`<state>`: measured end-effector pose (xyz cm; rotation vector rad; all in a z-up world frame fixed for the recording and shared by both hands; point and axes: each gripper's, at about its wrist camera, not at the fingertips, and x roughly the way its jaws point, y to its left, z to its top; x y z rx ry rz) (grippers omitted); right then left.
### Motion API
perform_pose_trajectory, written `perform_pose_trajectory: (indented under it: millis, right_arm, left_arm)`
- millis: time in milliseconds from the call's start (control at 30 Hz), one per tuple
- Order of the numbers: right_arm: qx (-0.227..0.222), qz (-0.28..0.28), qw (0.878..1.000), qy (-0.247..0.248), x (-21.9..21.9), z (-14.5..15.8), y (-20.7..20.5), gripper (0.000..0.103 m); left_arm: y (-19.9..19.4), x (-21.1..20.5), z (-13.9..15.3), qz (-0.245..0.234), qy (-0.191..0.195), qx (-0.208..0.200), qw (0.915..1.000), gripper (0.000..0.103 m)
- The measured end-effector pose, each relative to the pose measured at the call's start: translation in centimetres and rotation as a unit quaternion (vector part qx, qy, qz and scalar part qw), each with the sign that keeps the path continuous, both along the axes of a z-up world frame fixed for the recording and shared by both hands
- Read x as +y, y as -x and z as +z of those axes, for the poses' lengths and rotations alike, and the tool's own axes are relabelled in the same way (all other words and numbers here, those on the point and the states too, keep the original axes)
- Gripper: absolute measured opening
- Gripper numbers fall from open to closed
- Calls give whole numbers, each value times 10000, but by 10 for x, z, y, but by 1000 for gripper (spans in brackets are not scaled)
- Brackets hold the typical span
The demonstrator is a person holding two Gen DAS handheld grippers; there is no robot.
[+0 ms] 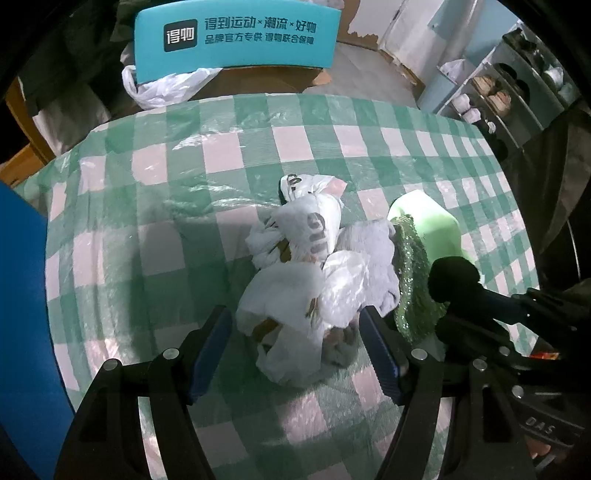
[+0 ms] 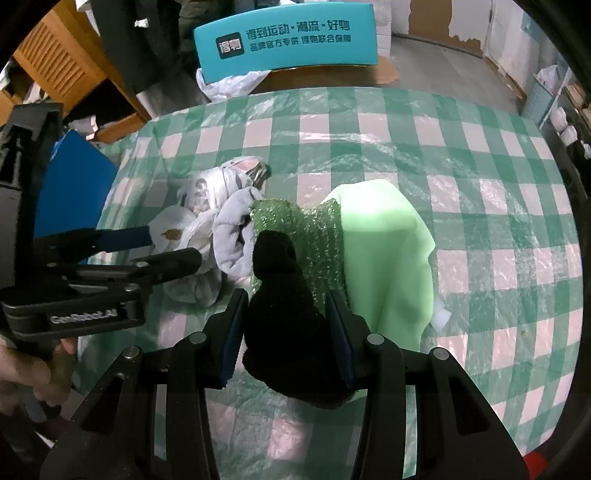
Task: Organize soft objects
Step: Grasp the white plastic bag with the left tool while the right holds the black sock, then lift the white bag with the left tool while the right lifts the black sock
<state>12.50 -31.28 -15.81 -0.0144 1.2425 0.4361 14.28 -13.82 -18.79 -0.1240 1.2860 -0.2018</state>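
**A checked table in a cluttered storeroom**

A table [image 1: 229,155] fills the middle of both views, covered in a green-and-white checked cloth under a glossy clear plastic sheet that catches pale light. Beyond its far edge stands a teal box [image 1: 236,37] printed with white Chinese lettering, a crumpled white plastic bag [image 1: 155,86] at its foot and brown cardboard [image 1: 258,79] behind. At far left is orange wooden furniture [image 2: 55,62] with a slatted panel. A blue panel [image 1: 22,295] sits at the near left. At far right, a pale shelf unit [image 1: 517,85] holds shoes. The floor [image 2: 443,70] is grey; the far wall [image 2: 461,18] is white with peeling patches.
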Motion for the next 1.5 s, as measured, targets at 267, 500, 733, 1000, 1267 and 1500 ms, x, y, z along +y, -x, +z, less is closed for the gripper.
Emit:
perform_pose_trajectory:
  millis: [267,500,733,1000,1267,1500]
  right_arm:
    - [28,-39,10000,-27,-3,0,-1,43]
    - [25,-69,10000,-15,-4,-1,-2,43]
    - [21,-85,10000,-6,-4,-1,-3,43]
    - [-57,-70,10000,5,0,6,-2,43]
    - [-200,-40,9998,19,6,17,2,43]
    - [-388,32,9992,47,14,32,8,43]
  left_arm:
    - [-7,-7,-6,-84,-161,-14,9998,73]
    - [-10,-7,-5,-69,-123,-70,9999,72]
    - [-6,-5,0,-92,34,-187,9998,22]
    - [1,3,16,-65,40,-408,9991,13]
    - [16,10,37,-51,-3,-653,9979,12]
    - [30,16,55,27,-87,-809,9967,12]
